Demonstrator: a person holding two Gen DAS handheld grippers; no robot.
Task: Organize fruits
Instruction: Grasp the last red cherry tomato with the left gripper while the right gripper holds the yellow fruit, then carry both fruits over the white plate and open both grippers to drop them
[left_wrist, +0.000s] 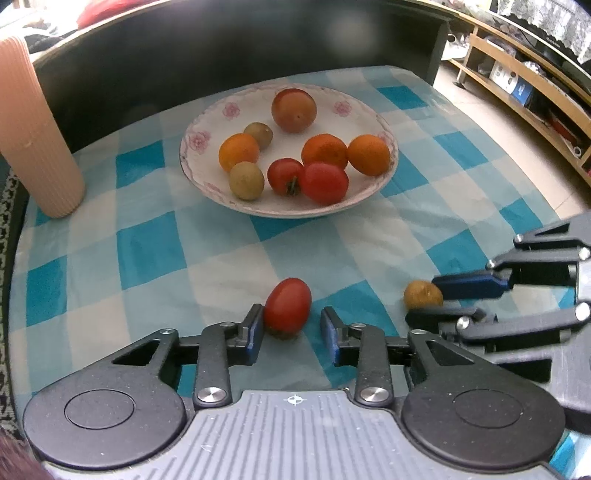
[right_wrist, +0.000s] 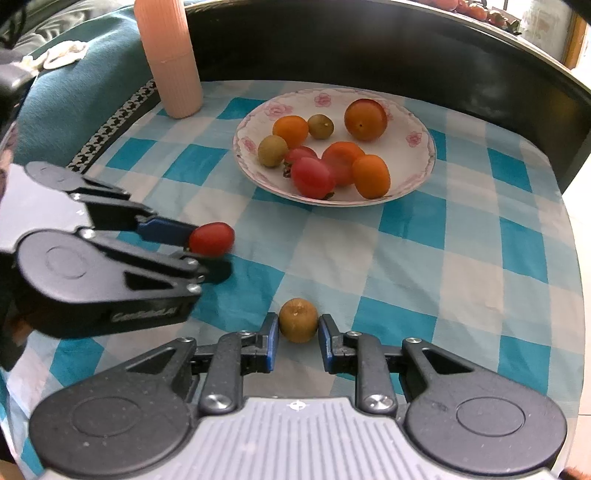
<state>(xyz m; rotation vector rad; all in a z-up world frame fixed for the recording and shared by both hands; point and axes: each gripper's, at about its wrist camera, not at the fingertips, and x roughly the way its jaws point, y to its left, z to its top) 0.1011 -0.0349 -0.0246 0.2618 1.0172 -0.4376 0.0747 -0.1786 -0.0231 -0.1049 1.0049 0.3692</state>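
Observation:
A red tomato (left_wrist: 287, 308) lies on the blue checked cloth between the fingers of my left gripper (left_wrist: 292, 330). It touches the left pad, with a gap to the right pad, so this gripper is open; the tomato (right_wrist: 211, 239) and left gripper (right_wrist: 207, 251) also show in the right wrist view. A small brown-green fruit (right_wrist: 298, 319) sits on the cloth between the tips of my right gripper (right_wrist: 298, 339), both pads against its sides. The left wrist view shows the same fruit (left_wrist: 423, 294) in the right gripper (left_wrist: 424, 301). A flowered white plate (left_wrist: 258, 210) (right_wrist: 417, 155) beyond holds several oranges, tomatoes and small green fruits.
A tall ribbed pink cup (left_wrist: 37, 129) (right_wrist: 171, 55) stands at the far left of the cloth. A black curved wall (left_wrist: 221, 48) rises behind the plate. The cloth's right edge drops to the floor, with wooden shelves (left_wrist: 517, 85) beyond.

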